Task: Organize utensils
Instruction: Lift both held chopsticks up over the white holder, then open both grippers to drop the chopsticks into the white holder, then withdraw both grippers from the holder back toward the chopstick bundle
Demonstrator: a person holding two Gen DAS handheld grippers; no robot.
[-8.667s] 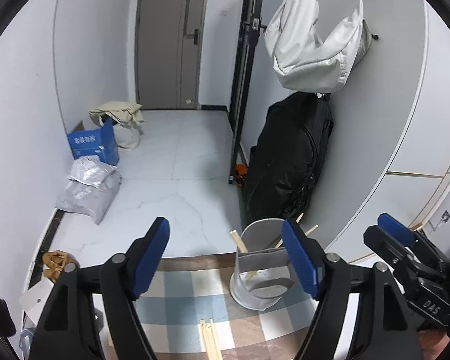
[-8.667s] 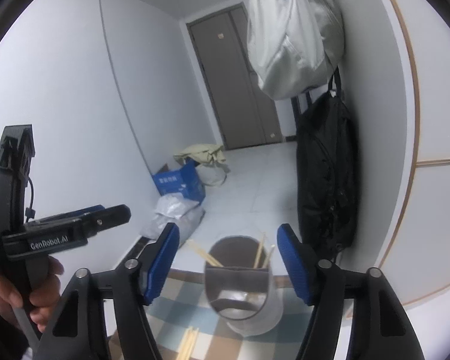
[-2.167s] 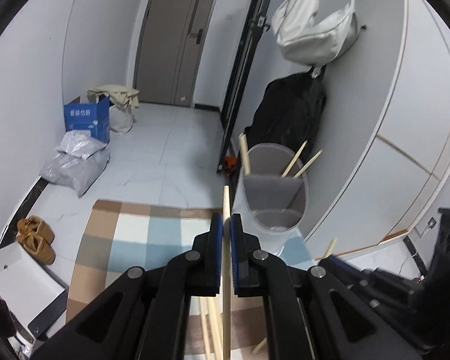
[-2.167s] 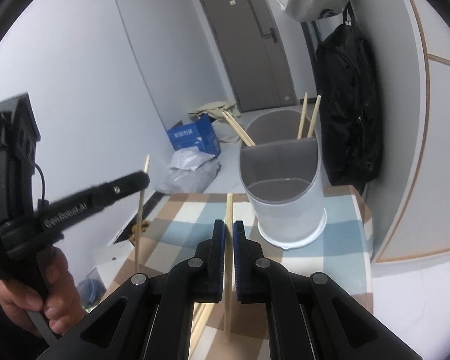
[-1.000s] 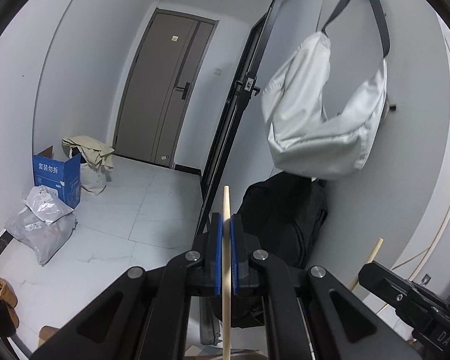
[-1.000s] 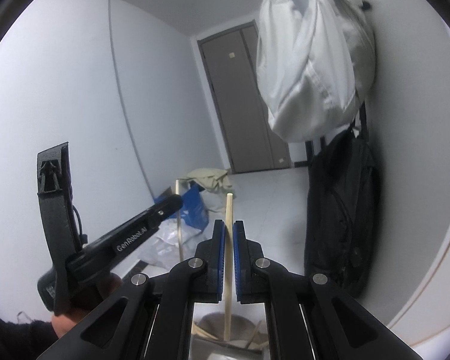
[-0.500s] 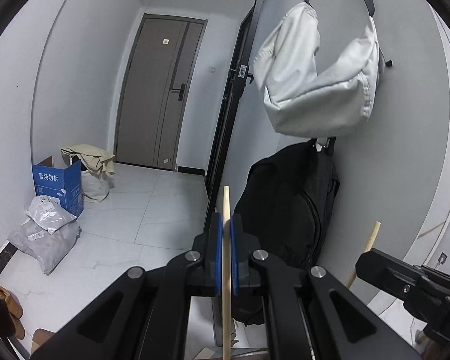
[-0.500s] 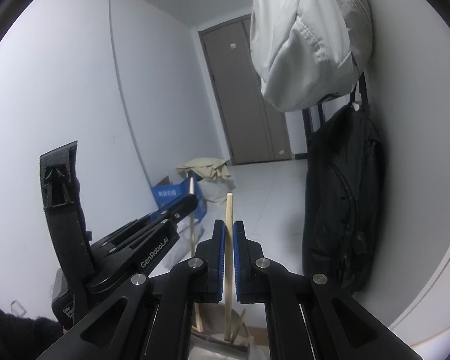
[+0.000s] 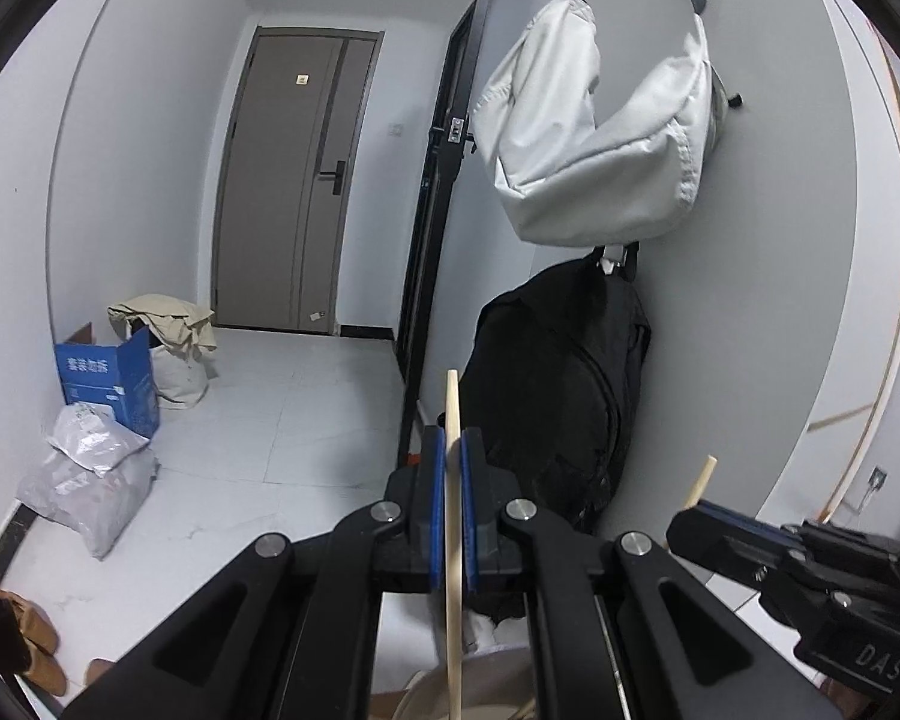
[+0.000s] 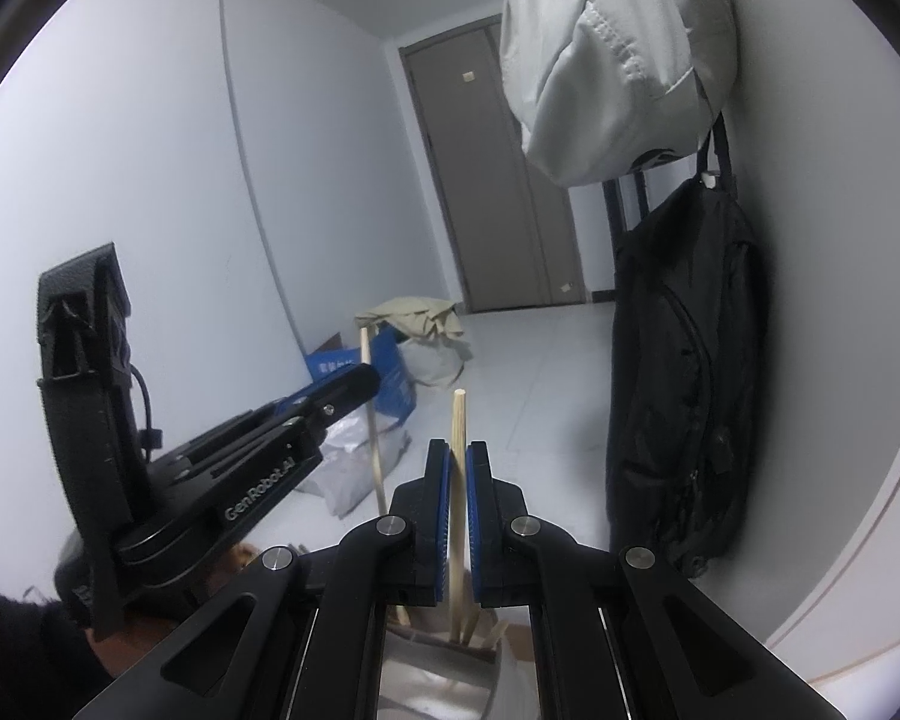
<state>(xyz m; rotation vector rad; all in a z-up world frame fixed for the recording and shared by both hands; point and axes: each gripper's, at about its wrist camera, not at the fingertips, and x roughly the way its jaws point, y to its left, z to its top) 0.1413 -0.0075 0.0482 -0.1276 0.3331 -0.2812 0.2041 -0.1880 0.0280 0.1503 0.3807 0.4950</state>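
In the left wrist view my left gripper is shut on an upright wooden chopstick. The stick's lower end drops out of the frame's bottom by the pale rim of the utensil holder. To its right is my right gripper with its own chopstick. In the right wrist view my right gripper is shut on an upright chopstick. Its lower end hangs in the mouth of the holder, among other sticks. My left gripper is at the left, holding its chopstick upright.
A black backpack leans on the right wall under a hanging white bag. On the floor to the left are a blue box and grey plastic bags. A grey door closes the hallway's far end.
Both grippers have come down, each with its chopstick still clamped. The holder has risen into the bottom of both views, and the right stick's lower end now hangs in its mouth.
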